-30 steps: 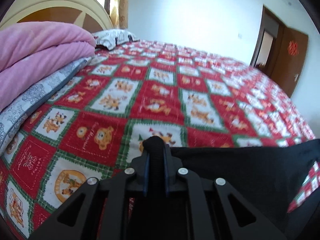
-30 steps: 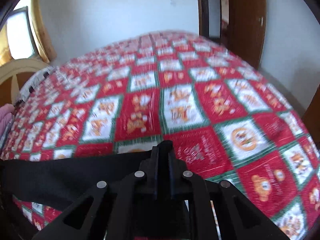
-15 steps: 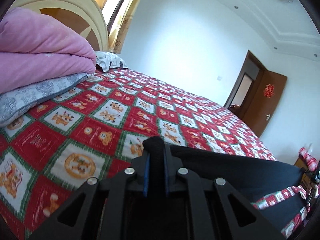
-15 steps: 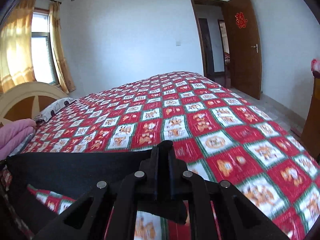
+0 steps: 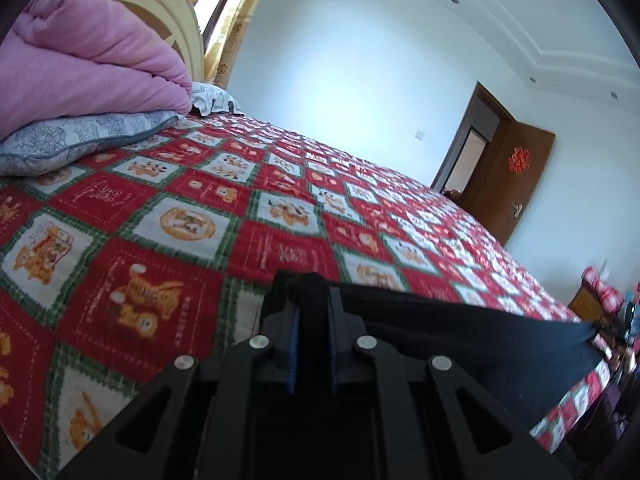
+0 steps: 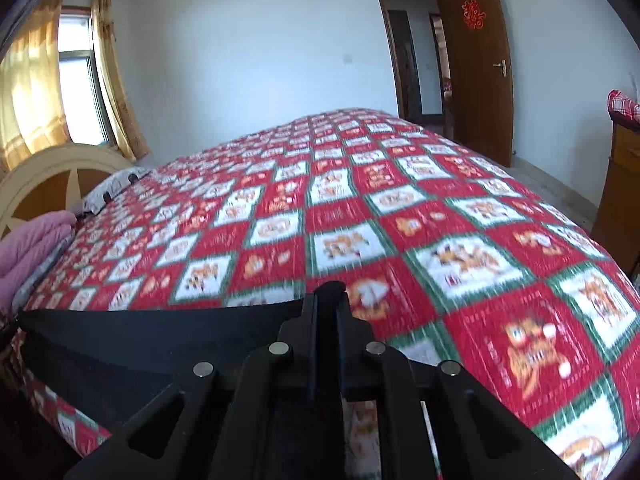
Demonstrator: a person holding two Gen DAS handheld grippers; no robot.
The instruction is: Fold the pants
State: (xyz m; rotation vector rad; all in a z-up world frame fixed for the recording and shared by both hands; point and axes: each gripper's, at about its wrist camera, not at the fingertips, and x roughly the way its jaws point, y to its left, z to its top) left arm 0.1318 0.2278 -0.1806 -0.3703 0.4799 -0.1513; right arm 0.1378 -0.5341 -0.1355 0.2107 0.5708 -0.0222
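Note:
Black pants (image 5: 460, 336) hang stretched between the two grippers above the near edge of a bed with a red, white and green patterned quilt (image 5: 280, 216). My left gripper (image 5: 310, 286) is shut on one end of the top edge, with a bunch of black cloth pinched between its fingers. In the right wrist view the same pants (image 6: 152, 336) run off to the left, and my right gripper (image 6: 328, 296) is shut on the other end. The lower part of the pants is hidden under the grippers.
A folded pink blanket (image 5: 80, 64) lies on grey pillows (image 5: 76, 140) at the headboard (image 6: 48, 184) on the left. A window with yellow curtains (image 6: 36, 104) is behind it. A brown door (image 6: 476, 60) stands open at the far right, beside a wooden cabinet (image 6: 620, 184).
Both grippers have carried the taut pants across the quilt towards its near edge and tilted up, so more wall and ceiling show. The grips on the cloth have held.

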